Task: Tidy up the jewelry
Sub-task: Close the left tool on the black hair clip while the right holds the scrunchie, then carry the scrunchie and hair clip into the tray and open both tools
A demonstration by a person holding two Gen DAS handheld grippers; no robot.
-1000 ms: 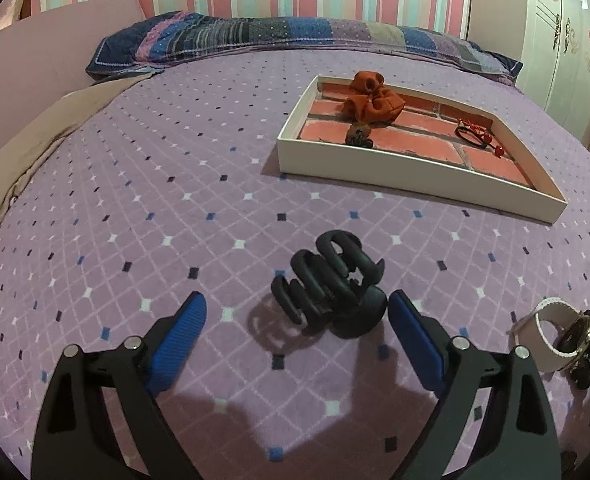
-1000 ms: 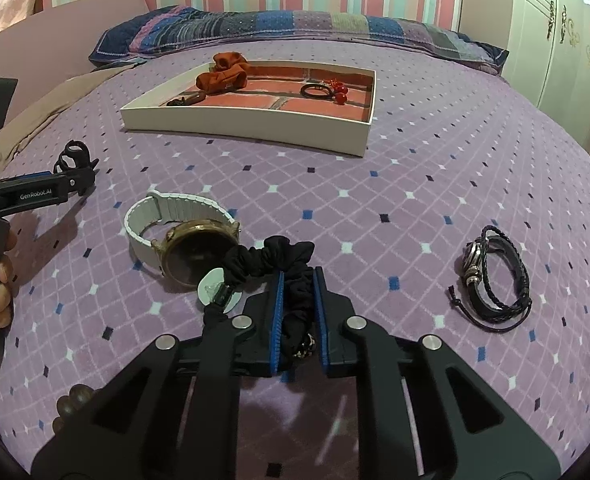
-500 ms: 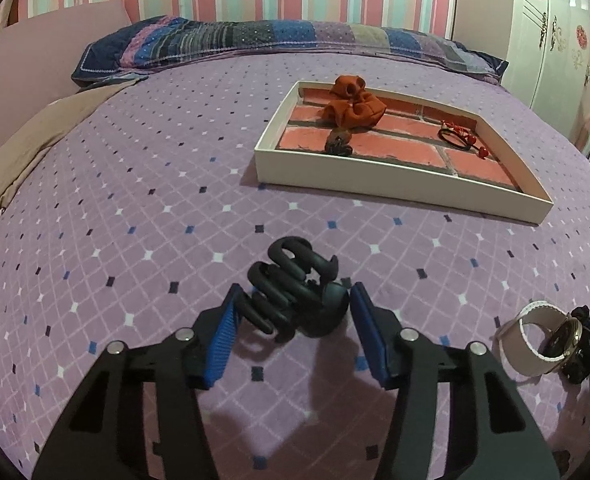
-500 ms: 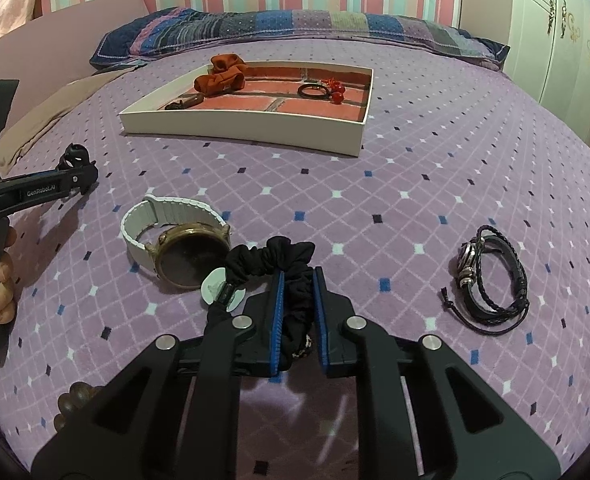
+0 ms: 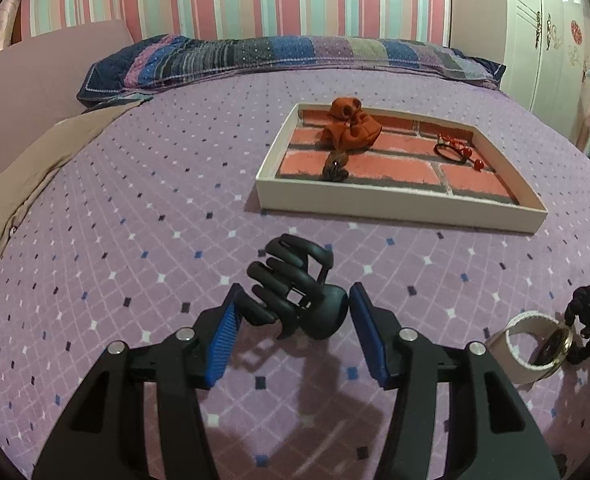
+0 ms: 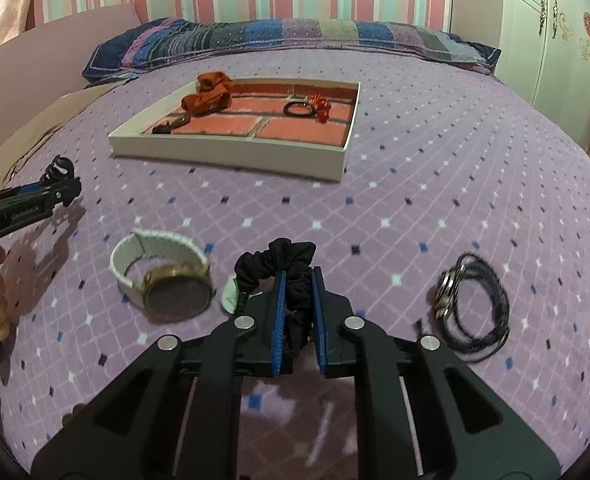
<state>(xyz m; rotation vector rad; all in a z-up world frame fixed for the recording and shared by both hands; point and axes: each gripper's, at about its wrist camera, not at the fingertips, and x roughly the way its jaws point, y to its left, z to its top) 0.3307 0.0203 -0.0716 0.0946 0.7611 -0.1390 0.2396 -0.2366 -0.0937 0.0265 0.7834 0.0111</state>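
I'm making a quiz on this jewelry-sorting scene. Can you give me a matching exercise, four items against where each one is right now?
Items:
1. black claw clip
2. black scrunchie
3. orange scrunchie
4. white-strap watch

Places:
A. inside the tray
B. clamped in the right gripper
C. between the left gripper's blue pads
D. lying free on the bedspread

Pairs: 1-C, 2-B, 3-A, 4-D

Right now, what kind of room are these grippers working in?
Most likely a bedroom: the work surface is a bed with a purple diamond-patterned bedspread, a striped patchwork pillow at its head, and a white decorated wardrobe alongside.
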